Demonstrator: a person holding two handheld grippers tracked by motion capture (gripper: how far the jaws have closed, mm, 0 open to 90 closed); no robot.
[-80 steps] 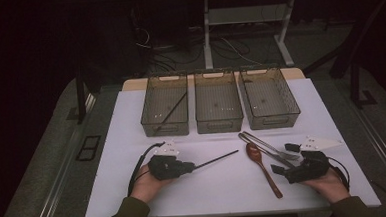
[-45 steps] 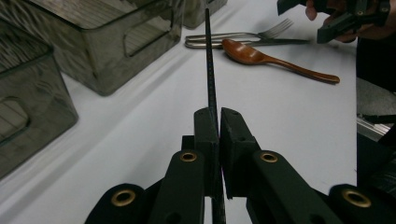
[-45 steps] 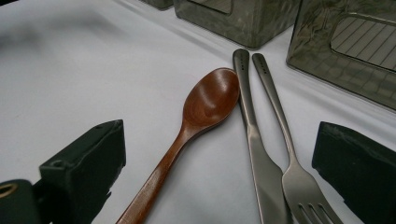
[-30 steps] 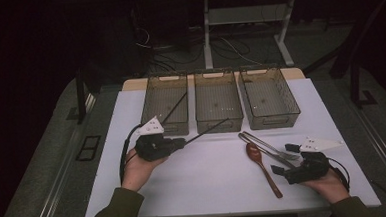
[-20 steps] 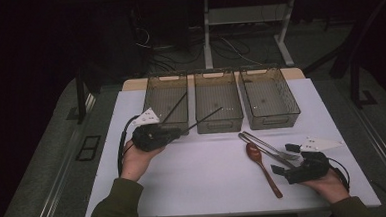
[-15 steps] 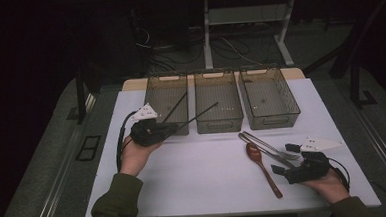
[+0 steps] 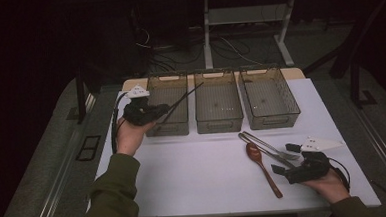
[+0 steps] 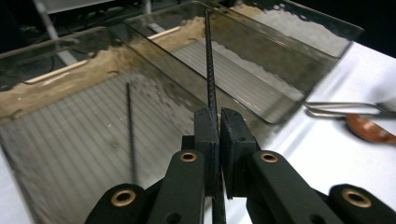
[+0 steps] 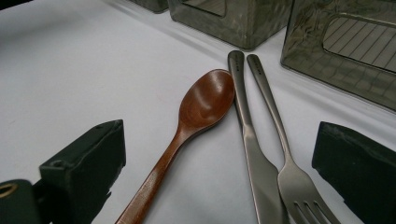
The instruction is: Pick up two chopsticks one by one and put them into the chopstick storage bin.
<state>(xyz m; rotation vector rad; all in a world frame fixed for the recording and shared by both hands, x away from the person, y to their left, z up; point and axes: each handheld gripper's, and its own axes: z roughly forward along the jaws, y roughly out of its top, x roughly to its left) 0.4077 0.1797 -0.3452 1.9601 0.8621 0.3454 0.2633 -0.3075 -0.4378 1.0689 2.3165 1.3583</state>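
- Between the pads of your left gripper (image 8: 215,140) sits a thin black chopstick (image 8: 209,70); the jaws are pressed together on it near its back end, so most of its length runs out ahead of the gripper.
- That end-on pinch looks chosen to let you steer the long free part over a bin wall while the gripper itself stays outside the bin.
- From above, your left gripper (image 7: 153,112) hangs over the front left corner of the left bin (image 7: 169,129), with the stick slanting up and across toward the middle bin (image 7: 219,121); its tip reaches past the wall the two bins share.
- A second chopstick (image 8: 130,130) already lies flat on the ribbed floor of the left bin, so this bin is probably meant for the pair, and the one you hold will need swinging in line with it before you let go.
- The right bin (image 7: 270,115) stands just beside the middle one; I can see nothing clearly lying in either.
- Your right gripper (image 7: 291,164) rests low near the front right of the surface (image 7: 194,178), its jaws spread wide and holding nothing.
- Straight ahead of those open jaws lie a wooden spoon (image 9: 187,130), a knife (image 9: 250,140) and a fork (image 9: 285,154), side by side with the spoon bowl touching the knife handle.
- That hand seems parked there, ready to take one of the three.
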